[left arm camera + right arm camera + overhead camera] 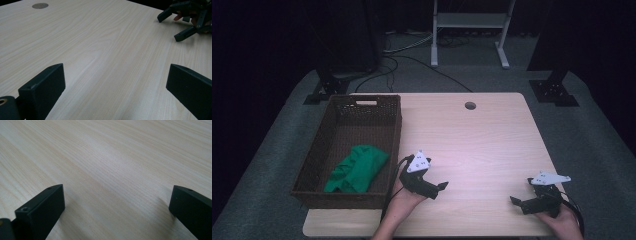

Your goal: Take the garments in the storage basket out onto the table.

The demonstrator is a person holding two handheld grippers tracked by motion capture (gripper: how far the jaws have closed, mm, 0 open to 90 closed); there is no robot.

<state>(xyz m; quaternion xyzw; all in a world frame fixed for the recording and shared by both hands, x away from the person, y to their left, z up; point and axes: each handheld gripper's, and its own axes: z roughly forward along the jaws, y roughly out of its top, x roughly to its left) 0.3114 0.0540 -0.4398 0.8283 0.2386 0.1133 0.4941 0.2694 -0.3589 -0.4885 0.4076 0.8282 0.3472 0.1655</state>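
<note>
Two grippers sit low in the high view, both over bare tabletop and holding nothing. Your left gripper (439,187) is at lower centre of the frame, just right of the basket's near corner, its tips turned toward the right edge; in the left gripper view its jaws stand wide apart at the bottom corners with only pale wood grain between them. Your right gripper (518,202) is at the lower right of the high view, well apart from the left one, its tips turned toward the left so the two face each other across the near strip of table; in the right gripper view its jaws are likewise spread wide over plain wood. The right gripper (175,26) also appears in the upper right corner of the left gripper view, jaws parted, with your fingers (178,17) showing behind it. Nearest thing to your left gripper is the green cloth (357,169), crumpled in the near half of the brown wicker basket (367,101), which occupies the left side of the table (482,135) in the high view. A round cable hole (470,105) sits near the table's far edge, upper centre of that frame, and it (40,5) shows again at the upper left of the left gripper view.
</note>
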